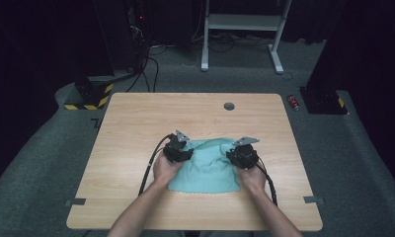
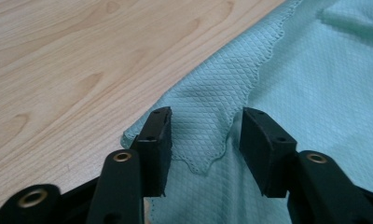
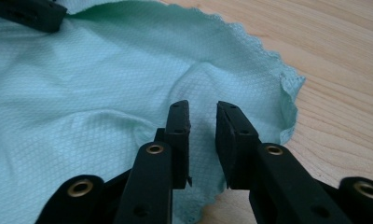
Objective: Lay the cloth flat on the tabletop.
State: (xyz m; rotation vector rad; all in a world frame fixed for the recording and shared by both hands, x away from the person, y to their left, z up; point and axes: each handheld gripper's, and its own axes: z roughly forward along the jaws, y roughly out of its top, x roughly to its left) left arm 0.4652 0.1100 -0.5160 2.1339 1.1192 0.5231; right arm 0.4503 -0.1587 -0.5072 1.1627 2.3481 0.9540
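- Thin mint-green cloth (image 1: 205,168) with a woven diamond texture and scalloped hem, lying folded and a little rumpled on the near middle of the pale wood-grain table (image 1: 136,118).
- Likely very light, limp and soft; no stiffness to hold a shape, so apt to sag and drag when lifted; textured weave should give rubber pads a fair bite.
- Best taken at a corner or along the hem, pinching both layers where folded.
- Left gripper (image 2: 205,140) at the cloth's left edge, jaws apart, straddling a pointed folded corner without pressing it.
- Right gripper (image 3: 203,140) over the cloth's right edge, jaws slightly apart above a raised wrinkle, clamped on nothing.
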